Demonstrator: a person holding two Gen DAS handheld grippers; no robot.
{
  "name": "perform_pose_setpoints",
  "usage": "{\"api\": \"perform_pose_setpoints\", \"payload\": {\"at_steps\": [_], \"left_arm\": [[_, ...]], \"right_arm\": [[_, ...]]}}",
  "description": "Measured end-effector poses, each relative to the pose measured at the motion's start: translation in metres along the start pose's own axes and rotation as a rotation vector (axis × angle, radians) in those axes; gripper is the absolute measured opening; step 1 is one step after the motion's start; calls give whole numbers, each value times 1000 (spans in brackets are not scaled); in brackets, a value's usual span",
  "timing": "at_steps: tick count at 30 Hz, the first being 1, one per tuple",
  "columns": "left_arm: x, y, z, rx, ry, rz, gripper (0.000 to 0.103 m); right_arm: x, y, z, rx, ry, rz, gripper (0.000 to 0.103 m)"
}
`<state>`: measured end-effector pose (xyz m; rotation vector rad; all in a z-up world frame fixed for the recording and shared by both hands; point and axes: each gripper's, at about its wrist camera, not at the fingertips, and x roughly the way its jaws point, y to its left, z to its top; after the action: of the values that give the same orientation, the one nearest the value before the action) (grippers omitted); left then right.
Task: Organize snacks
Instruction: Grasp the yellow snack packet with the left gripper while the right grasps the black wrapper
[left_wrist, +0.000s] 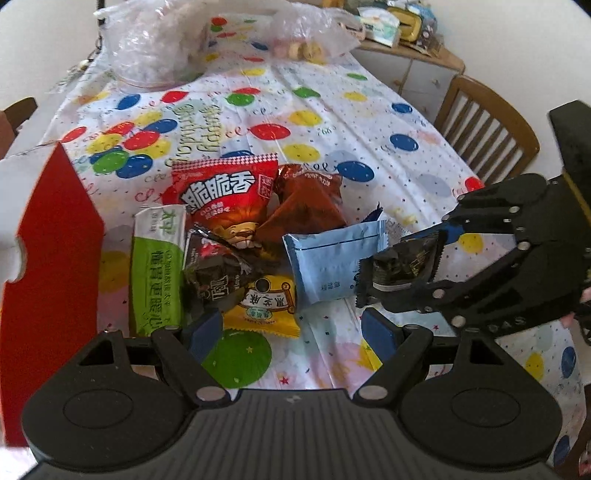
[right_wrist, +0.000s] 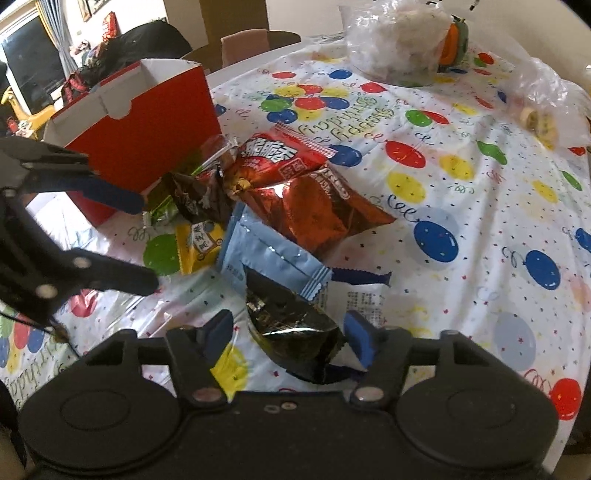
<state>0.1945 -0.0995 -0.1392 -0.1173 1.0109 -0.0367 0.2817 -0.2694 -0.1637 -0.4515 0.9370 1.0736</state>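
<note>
My right gripper (right_wrist: 286, 338) has a dark packet (right_wrist: 295, 328) between its jaws at the near right of the snack pile, not clearly pinched; the open left gripper (left_wrist: 291, 328) sits nearer the red box (left_wrist: 51, 236), far left.

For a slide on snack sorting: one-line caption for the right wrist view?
Right gripper closing around a dark foil snack packet beside a pale blue packet, red box behind.

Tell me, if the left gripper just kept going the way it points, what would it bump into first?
Probably the yellow snack packet, which lies just ahead of the open left gripper, between its fingertips. The dark wrapper sits right beside it, near the left finger, so depth makes it a close call.
</note>
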Motion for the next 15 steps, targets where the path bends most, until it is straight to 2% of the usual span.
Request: {"api": "perform_pose_setpoints", "payload": {"at_steps": [8, 15], "left_arm": [[28, 11, 12, 7, 68, -3, 81], [42, 10, 15, 43, 110, 4, 60]], "right_arm": [[-7, 1, -2, 18, -36, 22, 42], [-11, 5, -6, 25, -54, 36, 37]]}}
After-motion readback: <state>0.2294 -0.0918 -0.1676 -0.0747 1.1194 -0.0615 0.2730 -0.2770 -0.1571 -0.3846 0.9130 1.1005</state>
